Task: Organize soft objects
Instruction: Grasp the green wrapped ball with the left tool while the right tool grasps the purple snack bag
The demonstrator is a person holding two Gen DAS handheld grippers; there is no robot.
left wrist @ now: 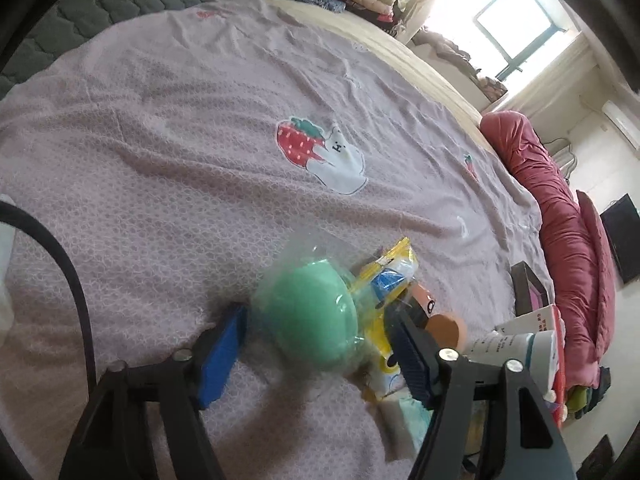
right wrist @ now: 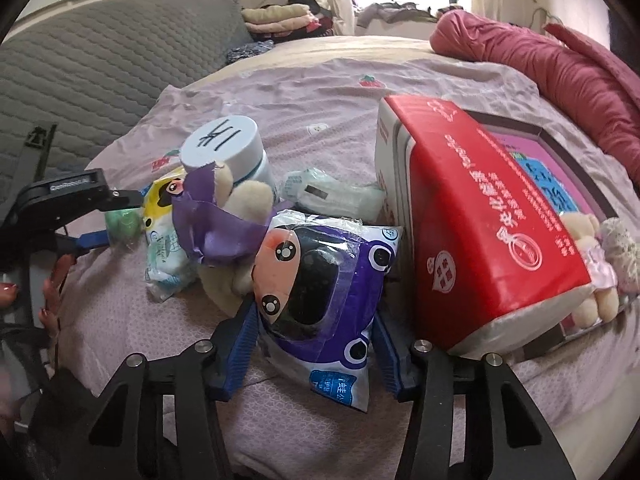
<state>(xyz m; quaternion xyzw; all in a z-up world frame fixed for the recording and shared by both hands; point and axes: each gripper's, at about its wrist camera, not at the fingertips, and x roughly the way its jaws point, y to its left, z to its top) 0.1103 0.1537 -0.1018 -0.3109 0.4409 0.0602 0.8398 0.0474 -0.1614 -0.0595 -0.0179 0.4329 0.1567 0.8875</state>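
Hardly begun: left gripper (left wrist: 320, 344) fingers flank the green ball (left wrist: 308, 316), not clearly gripping; right gripper (right wrist: 316, 344) fingers squeeze the purple pack (right wrist: 328, 292); clutter beyond unsorted.

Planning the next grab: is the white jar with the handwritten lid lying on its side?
No, the white jar stands upright behind the plush toy, its marked lid facing up.
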